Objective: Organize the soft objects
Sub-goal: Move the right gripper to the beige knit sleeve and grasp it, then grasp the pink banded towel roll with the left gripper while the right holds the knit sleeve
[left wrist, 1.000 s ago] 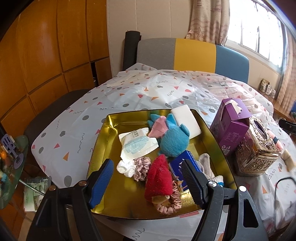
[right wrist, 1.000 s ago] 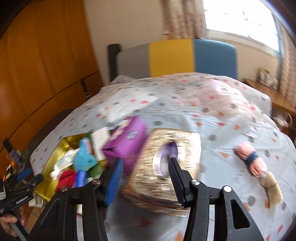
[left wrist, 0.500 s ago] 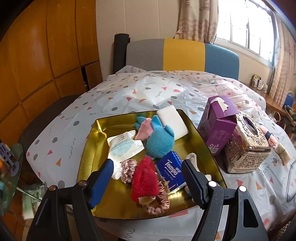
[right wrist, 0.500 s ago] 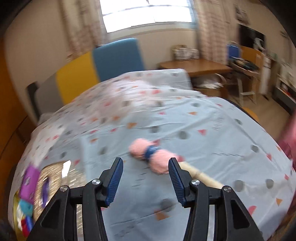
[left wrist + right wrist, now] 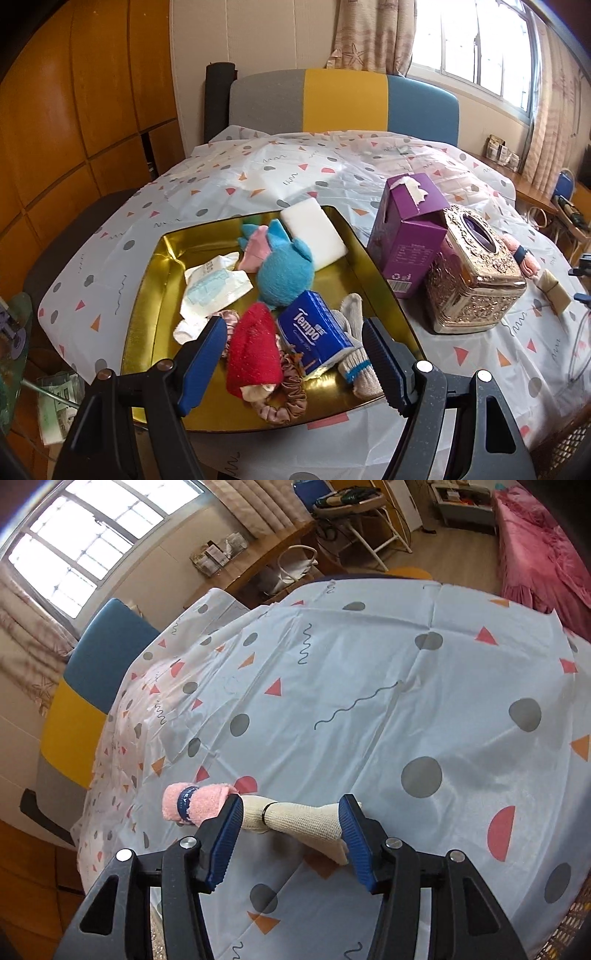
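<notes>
The right gripper (image 5: 291,830) has its jaws wide apart, straddling a beige cloth roll (image 5: 303,821) that lies on the tablecloth (image 5: 369,709); whether the pads touch it cannot be told. A pink towel roll (image 5: 194,803) with a dark band lies just beside the beige one, past the left finger.

The left gripper (image 5: 293,356) also has its jaws apart, holding nothing, over the near edge of the gold tray (image 5: 147,317). In the tray lie a red cloth (image 5: 253,350), a scrunchie (image 5: 286,398), a Tempo pack (image 5: 314,334), a sock (image 5: 356,354), a blue plush (image 5: 286,266), a mask packet (image 5: 214,291) and a white sponge (image 5: 314,232). Right of the tray stand a purple box (image 5: 406,232) and an ornate tissue box (image 5: 476,273).
</notes>
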`<state>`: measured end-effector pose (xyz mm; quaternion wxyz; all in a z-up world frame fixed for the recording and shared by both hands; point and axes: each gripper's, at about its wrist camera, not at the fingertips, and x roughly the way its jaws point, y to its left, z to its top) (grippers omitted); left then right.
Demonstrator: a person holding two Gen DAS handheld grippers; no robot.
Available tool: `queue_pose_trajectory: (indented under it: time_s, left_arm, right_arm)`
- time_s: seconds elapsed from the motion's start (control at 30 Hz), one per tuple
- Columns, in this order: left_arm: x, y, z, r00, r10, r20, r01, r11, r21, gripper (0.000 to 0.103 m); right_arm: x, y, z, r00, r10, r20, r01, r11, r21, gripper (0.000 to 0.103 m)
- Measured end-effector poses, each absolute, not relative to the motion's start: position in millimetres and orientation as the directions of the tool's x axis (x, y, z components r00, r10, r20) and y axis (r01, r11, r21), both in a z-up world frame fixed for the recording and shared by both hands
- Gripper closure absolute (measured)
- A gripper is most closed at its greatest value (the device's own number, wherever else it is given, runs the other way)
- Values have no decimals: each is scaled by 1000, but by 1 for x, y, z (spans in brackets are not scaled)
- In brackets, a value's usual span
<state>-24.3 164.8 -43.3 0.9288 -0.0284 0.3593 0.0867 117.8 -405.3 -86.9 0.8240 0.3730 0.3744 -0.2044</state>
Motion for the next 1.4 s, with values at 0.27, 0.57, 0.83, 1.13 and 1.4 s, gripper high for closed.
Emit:
queue_pose_trajectory:
  time_s: [0.27, 0.57, 0.83, 1.13, 1.4]
  left_arm:
    - [-22, 167, -44, 727, 129, -675, -179, 984, -5, 27]
    - [-21, 162, -42, 728, 117, -676, -157, 988, 1, 27]
    - [-15, 132, -11, 778, 25, -627, -41, 999, -10, 27]
    - [11, 38, 29, 790, -184, -585, 240, 971, 19, 25]
    - [59, -65, 45, 698, -339, -631, 408, 912, -39, 17]
  right_arm:
    - [173, -358, -71, 544, -49, -838, 320, 935, 153, 47]
    - [199, -350, -123, 317, -193, -929, 174, 974, -143, 43]
    - [175, -376, -110, 427, -133, -895, 321, 947, 13, 87]
    - [177, -385, -126, 337, -82, -938, 357, 933, 47, 86]
    - [180, -392, -131, 318, -42, -947, 379, 922, 86, 86]
